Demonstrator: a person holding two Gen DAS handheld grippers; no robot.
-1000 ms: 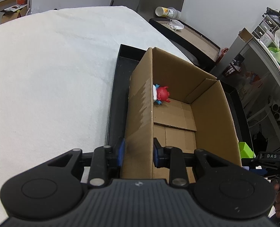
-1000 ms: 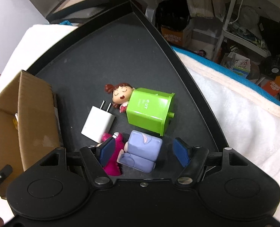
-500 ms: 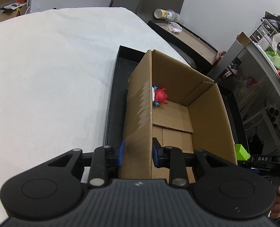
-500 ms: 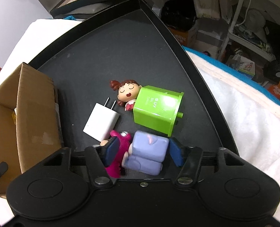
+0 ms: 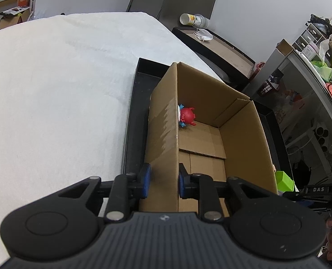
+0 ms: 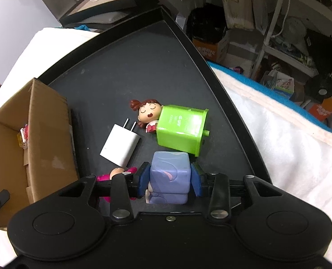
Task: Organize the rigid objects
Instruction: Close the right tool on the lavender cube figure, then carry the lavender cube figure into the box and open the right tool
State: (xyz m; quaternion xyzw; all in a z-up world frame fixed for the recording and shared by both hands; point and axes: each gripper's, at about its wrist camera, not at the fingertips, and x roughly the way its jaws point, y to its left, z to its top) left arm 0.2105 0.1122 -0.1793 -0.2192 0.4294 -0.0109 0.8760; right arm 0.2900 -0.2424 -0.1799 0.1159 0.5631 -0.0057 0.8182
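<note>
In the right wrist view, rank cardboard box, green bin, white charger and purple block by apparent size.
1. cardboard box
2. green bin
3. purple block, though nearness to the camera inflates it
4. white charger

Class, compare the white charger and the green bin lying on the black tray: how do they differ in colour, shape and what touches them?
1. The charger is white; the bin is bright green.
2. The charger is a smooth block with two metal prongs; the bin is larger, with a flared rim and a side peg.
3. The doll leans against the bin; the charger lies just apart from her.

Both lie tipped over on the tray, outside the cardboard box.
</note>
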